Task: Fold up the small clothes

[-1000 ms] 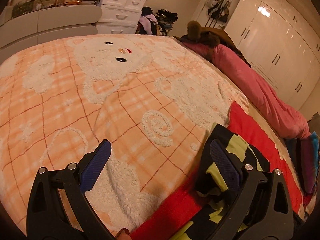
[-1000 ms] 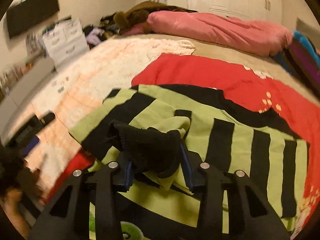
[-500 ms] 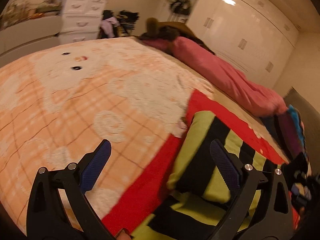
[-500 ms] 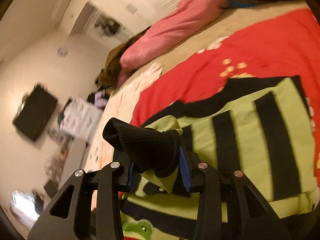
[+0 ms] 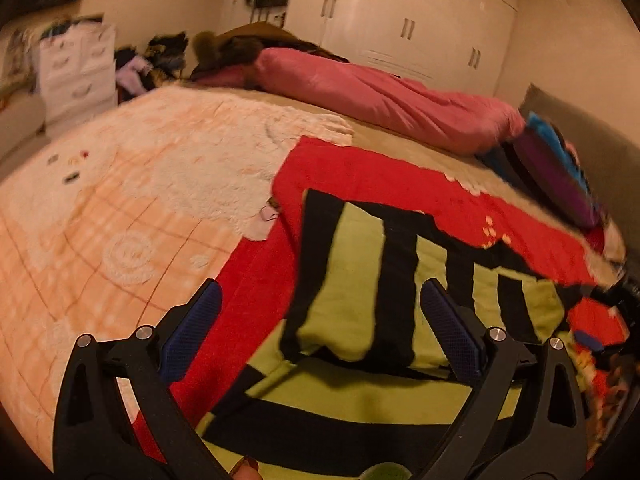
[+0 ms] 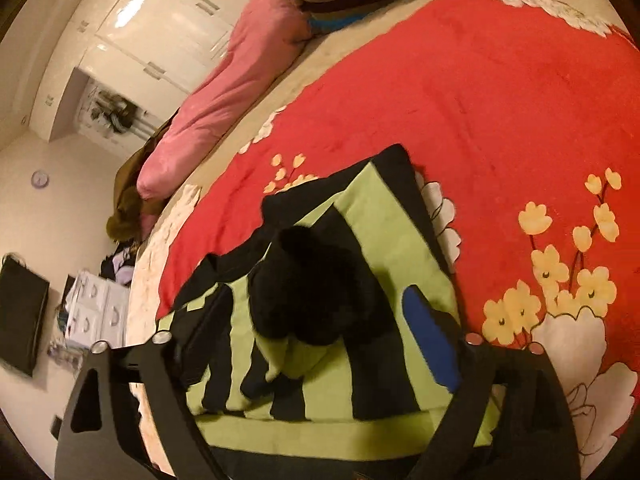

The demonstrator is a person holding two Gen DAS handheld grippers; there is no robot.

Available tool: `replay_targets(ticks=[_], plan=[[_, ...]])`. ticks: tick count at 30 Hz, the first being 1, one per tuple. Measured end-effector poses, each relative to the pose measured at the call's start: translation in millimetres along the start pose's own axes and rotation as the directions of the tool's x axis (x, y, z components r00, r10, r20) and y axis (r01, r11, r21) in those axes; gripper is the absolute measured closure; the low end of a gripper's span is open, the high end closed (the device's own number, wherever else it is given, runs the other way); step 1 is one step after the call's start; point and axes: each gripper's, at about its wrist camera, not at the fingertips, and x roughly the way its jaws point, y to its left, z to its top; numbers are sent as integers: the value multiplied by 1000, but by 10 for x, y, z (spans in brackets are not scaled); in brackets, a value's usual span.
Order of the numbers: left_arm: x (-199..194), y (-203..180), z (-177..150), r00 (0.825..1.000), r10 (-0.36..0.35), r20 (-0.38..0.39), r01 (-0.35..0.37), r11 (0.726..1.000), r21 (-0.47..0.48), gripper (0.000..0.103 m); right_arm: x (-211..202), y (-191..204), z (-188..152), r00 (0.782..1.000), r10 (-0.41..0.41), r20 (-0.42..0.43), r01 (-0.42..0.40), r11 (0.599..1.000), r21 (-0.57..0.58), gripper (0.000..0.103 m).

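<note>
A green and black striped sweater (image 5: 360, 280) lies partly folded on a red flowered blanket (image 5: 360, 172) on the bed. My left gripper (image 5: 320, 320) hovers open over the sweater's near left part, with nothing between its blue pads (image 5: 192, 332). In the right wrist view the sweater (image 6: 380, 240) has its sleeve laid across the body. The sleeve's black cuff (image 6: 320, 280) rests there between the fingers of my right gripper (image 6: 316, 332). Its jaws are opening and stand wide, and the pads do not press the cuff. The right gripper (image 5: 612, 320) shows blurred at the far right of the left wrist view.
An orange plaid blanket (image 5: 120, 220) covers the bed's left side. A rolled pink duvet (image 5: 380, 96) and a striped pillow (image 5: 556, 168) lie along the far edge. White drawers (image 5: 76, 68) and wardrobes (image 5: 420, 12) stand beyond the bed. A dark screen (image 6: 20, 316) hangs on the wall.
My right gripper, earlier shut on the black cuff, has spread its jaws and let the cuff drop onto the sweater; it also rolled. My left gripper swung right, over the sweater.
</note>
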Motion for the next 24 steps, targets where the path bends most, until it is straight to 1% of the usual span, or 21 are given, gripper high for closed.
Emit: replay_targets(ticks=[3,5,7,10,11,12,13,14,15,17,19,20,21,23,24], plan=[[13,-209,-35,998,49,29,-51,996,77,10,95,51,-23,1000,16,-26,-16,1000,8,12],[40,-330,-62,998,46,38,-51,992,119,10,192,63,-1,999,2,-38,-2,1000,19,11],[76,-430,-88,998,46,45,-53,986,158,10,291,73,35,998,-42,-39,43,999,20,11],[95,-502,-101,999,17,45,-24,984,178,10,411,74,69,997,-47,-64,48,999,13,11],[100,-525,-109,999,11,48,-20,982,190,10,433,73,74,997,-47,-68,48,999,5,13],[106,-537,-114,999,6,48,-16,980,197,10,453,84,79,996,-46,-74,45,999,-20,33],[112,-537,-119,999,-4,47,-5,980,197,10,459,110,83,996,-44,-82,40,998,-54,45],[106,-540,-126,999,-8,45,-1,981,195,10,442,141,85,996,-36,-81,29,996,-88,61],[114,-533,-129,999,-11,41,3,981,192,10,401,153,82,997,-32,-77,23,994,-107,71],[121,-509,-120,999,-10,37,3,984,179,10,322,179,96,998,-2,-70,-7,992,-123,77],[95,-471,-101,999,-11,47,3,987,163,10,166,175,123,998,46,-50,-51,992,-118,77],[79,-453,-92,998,-12,54,4,988,155,10,122,175,134,997,56,-43,-61,991,-122,77],[70,-436,-81,998,-15,59,6,989,146,10,61,161,152,998,56,-30,-59,989,-132,77],[64,-402,-70,998,-18,59,11,992,129,10,20,130,195,1000,16,-8,-17,986,-163,76],[73,-398,-73,998,-16,55,9,992,126,10,47,122,207,1000,-5,-12,3,984,-177,72]])
